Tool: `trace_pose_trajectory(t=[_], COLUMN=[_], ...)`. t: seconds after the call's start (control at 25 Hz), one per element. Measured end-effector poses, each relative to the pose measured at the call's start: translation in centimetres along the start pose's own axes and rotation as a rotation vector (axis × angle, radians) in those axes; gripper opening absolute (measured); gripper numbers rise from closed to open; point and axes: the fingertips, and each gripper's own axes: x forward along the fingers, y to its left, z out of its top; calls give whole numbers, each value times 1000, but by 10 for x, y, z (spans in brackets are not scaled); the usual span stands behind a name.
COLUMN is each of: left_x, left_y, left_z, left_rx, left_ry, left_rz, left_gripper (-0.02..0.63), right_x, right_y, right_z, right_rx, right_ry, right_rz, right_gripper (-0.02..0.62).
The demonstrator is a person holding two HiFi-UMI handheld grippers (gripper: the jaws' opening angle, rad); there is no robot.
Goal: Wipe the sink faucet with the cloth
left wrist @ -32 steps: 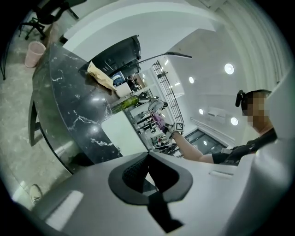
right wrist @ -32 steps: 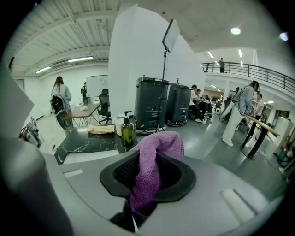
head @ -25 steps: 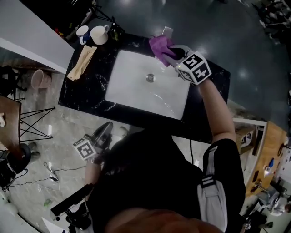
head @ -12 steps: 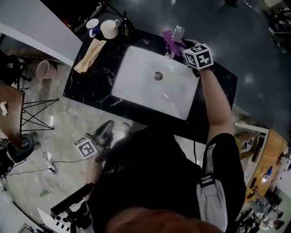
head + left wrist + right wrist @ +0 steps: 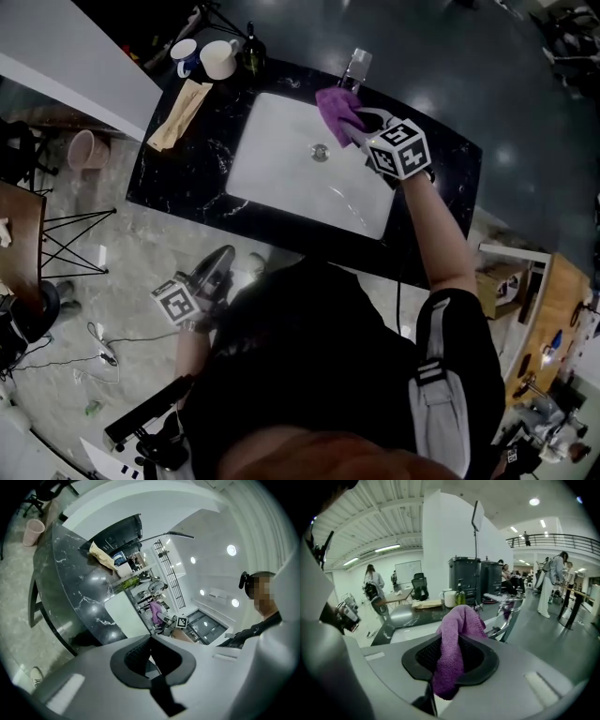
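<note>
Right gripper (image 5: 356, 129) pinches a purple cloth (image 5: 337, 106) between its jaws. The bunched fabric sits over the far right edge of the white sink (image 5: 272, 173), just beside the chrome faucet (image 5: 357, 66), while the left gripper (image 5: 217, 264) hangs closed and empty at the near left. Light, soft and floppy, the cloth probably handles best gripped on a thick fold, leaving a loose pad to wrap the slick spout.

Faucet (image 5: 512, 612) partly behind cloth (image 5: 457, 634)
</note>
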Motion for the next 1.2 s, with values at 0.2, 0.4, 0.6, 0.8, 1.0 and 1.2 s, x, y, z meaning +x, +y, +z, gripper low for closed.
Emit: trace_pose_trajectory(t=[0.2,0.4,0.6,0.8,1.0,1.2], left_x=[1,4,5,8,15,20], left_y=[2,5,8,16,14,9], left_z=[-1,-5,-8,-15,-17,-13], left_rx=[-7,-18,-39,-75,-72,-50], left_ry=[-6,-29,-44,-60,-48,-26], left_rz=[15,49,89,112,104,76], left_gripper=[0,0,0,0,0,0], right_x=[19,38,54,74,80,56], right_y=[8,-43,-108,-118,-117,-123], right_z=[-46,-53,-41,-65,-74,-65], right_rx=[-93,-80,62,65,88,227], right_ry=[115,132,59,179,209,120], right_rz=[-15,-83,-176,-158,-164,-194], right_gripper=[89,87,87,86,86,86])
